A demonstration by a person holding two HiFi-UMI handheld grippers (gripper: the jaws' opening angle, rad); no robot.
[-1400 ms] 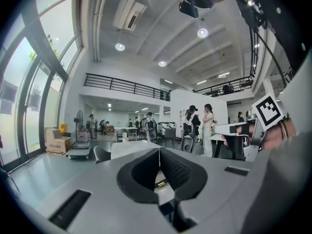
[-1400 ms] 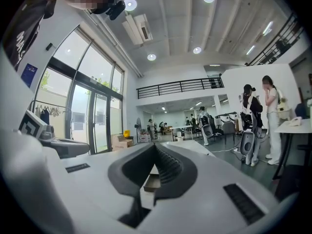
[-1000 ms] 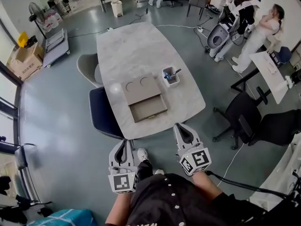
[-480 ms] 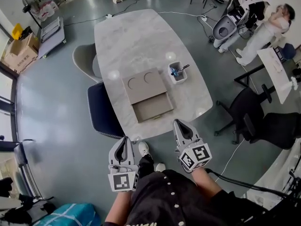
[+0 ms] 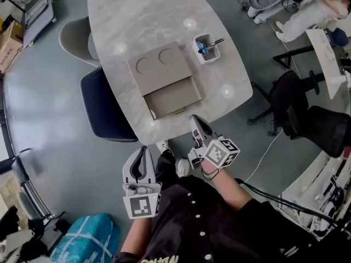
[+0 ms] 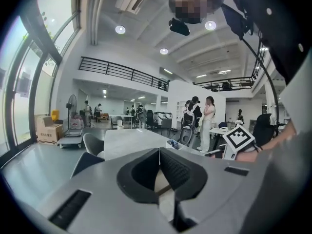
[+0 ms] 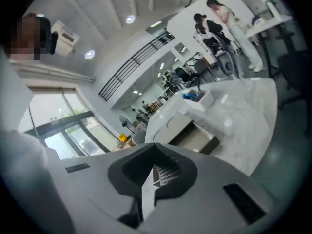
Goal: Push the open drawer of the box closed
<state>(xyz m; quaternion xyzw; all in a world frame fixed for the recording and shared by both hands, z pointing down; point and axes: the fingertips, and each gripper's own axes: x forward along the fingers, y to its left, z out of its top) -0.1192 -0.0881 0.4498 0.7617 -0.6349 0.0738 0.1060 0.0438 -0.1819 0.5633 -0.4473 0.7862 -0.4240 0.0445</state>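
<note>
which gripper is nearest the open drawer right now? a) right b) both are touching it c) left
A: the right gripper is at the table edge, just short of the drawer and not touching it, while the left gripper is farther off, over the floor.

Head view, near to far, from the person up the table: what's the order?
left gripper → right gripper → open drawer → box → bare far end of the table. The pen tray overlaps the box in depth, so it is left out.
</note>
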